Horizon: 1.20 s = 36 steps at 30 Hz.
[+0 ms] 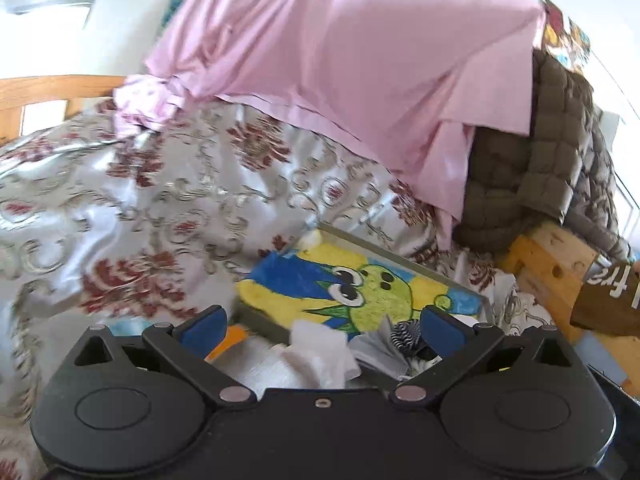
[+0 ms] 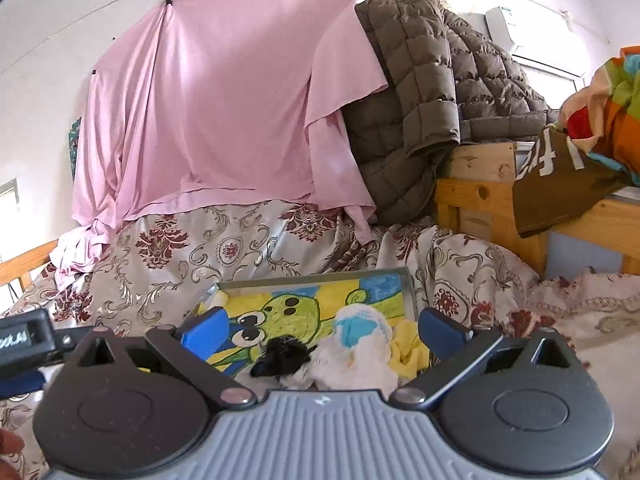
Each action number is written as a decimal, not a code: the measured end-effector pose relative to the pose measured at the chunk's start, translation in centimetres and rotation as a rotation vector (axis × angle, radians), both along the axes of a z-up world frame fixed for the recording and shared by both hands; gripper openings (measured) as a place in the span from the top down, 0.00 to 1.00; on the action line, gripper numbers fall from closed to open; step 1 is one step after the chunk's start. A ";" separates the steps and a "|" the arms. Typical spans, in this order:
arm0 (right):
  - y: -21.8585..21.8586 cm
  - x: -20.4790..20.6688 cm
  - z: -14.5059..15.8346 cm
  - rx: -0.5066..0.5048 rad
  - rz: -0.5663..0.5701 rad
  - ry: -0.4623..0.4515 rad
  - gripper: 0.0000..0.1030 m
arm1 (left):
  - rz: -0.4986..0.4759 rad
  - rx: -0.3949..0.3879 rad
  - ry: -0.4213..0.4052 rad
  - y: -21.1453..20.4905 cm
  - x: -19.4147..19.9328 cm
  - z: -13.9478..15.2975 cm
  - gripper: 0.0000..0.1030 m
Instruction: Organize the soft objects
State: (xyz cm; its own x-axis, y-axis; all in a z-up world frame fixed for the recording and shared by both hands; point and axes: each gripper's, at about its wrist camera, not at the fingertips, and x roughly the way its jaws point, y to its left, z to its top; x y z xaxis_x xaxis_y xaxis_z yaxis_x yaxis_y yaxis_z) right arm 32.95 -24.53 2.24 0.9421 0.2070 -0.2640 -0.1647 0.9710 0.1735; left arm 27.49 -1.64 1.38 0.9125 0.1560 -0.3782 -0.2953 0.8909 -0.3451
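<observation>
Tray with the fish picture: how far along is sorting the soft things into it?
Done, it seems: several small soft items lie in the tray, among them a white cloth, a yellow cloth and a black fuzzy piece. In hand: nothing; left gripper and right gripper have open, empty jaws. Left: possibly the olive shirt and quilted jacket, unclear.

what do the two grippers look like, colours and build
Both have black linkage arms with silver pivot pins, round black housings and blue finger pads. The left gripper has an all-black body; the right gripper has a ribbed grey-blue centre plate.
</observation>
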 end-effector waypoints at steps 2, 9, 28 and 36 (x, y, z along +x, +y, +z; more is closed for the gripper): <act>0.3 -1.3 -0.1 -0.018 -0.008 -0.002 0.00 | 0.025 -0.003 0.007 0.1 -1.5 -0.2 0.01; 0.7 -4.7 -0.6 0.003 -0.035 0.025 0.00 | 0.080 0.049 -0.010 0.8 -7.2 -0.6 0.01; 1.4 -11.4 -1.5 0.006 -0.048 0.061 0.00 | 0.059 0.185 -0.066 2.2 -14.1 -0.8 0.01; 2.4 -12.8 -2.0 -0.066 -0.086 0.068 0.00 | 0.116 0.224 -0.078 2.8 -14.7 -1.0 0.01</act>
State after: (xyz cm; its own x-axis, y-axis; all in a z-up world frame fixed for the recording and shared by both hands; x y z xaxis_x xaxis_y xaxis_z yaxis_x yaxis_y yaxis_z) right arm 20.17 -22.14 0.23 0.9352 0.1059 -0.3379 -0.0701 0.9907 0.1164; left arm 12.76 1.21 0.33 0.9085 0.3334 -0.2518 -0.3805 0.9092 -0.1691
